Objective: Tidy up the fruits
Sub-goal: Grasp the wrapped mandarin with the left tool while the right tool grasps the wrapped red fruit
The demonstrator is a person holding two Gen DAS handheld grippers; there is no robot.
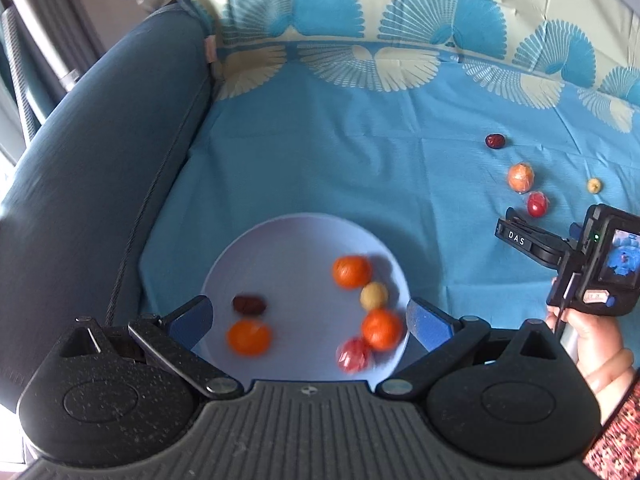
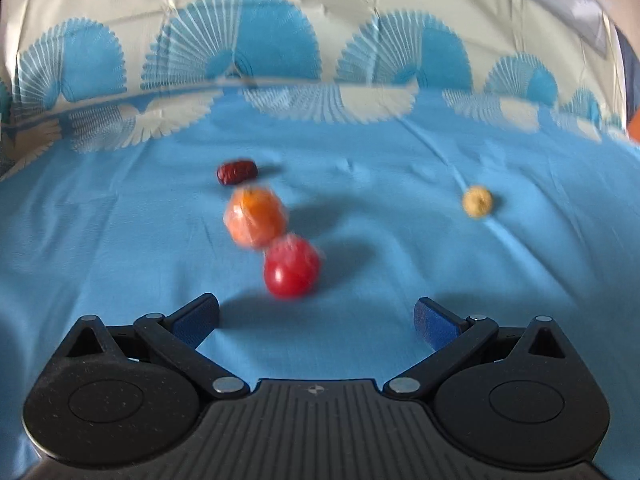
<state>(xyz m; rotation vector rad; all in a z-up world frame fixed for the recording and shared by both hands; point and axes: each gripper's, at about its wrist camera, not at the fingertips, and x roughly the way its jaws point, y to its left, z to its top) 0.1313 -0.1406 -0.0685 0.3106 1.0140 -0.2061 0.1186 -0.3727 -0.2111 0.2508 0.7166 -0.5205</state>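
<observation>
- Right gripper point(image 2: 316, 320) gapes wide, holding nothing; the red fruit point(image 2: 292, 268) lies just ahead, between its fingers' lines, glossy and plastic-wrapped.
- Left gripper point(image 1: 308, 320), equally wide and unloaded, hovers over the plate point(image 1: 280, 248).

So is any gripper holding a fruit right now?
No. The left gripper and the right gripper are both open and empty; the red fruit lies loose ahead.

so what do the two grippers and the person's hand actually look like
Both grippers are matte black plastic with ribbed bodies, round textured knuckles, silver pivot pins and blue finger pads. The left gripper and right gripper look identical from their own cameras. Seen from the left wrist view, the right gripper has white DAS lettering, a small lit screen and a cable. The hand is bare, with a red patterned sleeve.
</observation>
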